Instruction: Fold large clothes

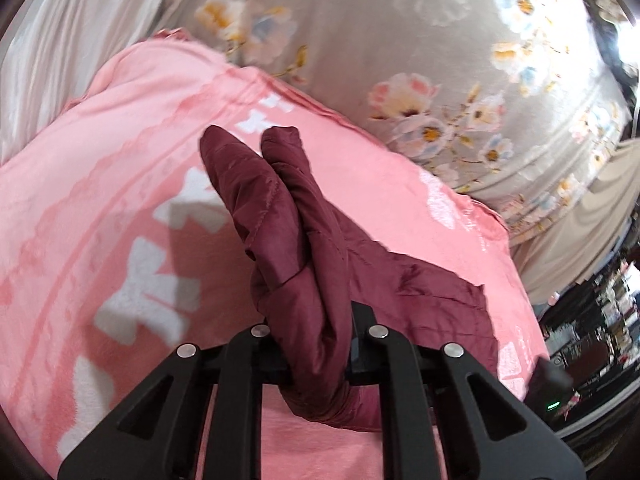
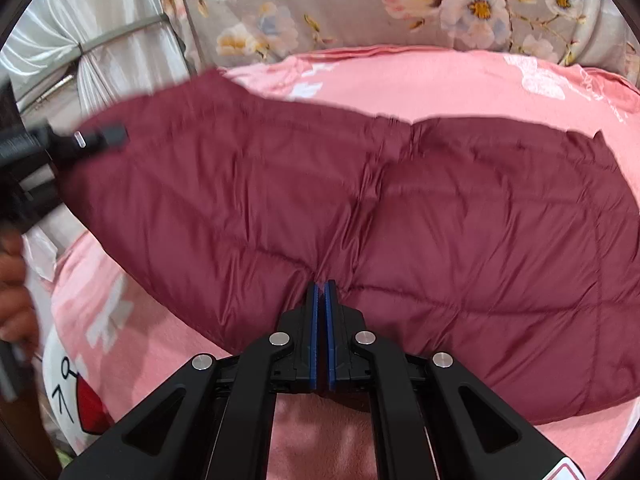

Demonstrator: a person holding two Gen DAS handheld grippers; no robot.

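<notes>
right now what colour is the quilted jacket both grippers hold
Dark maroon quilted jacket, clearest in the right wrist view.

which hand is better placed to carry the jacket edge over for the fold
Left, probably. The left gripper has a bunched end of the maroon jacket lifted off the pink blanket; the right gripper pinches its near edge low.

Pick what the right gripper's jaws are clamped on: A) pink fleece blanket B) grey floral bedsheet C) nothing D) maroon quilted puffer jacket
D: in the right wrist view the right gripper has its blue-padded jaws pinched shut on an edge of the maroon quilted puffer jacket, which lies over the pink fleece blanket.
</notes>
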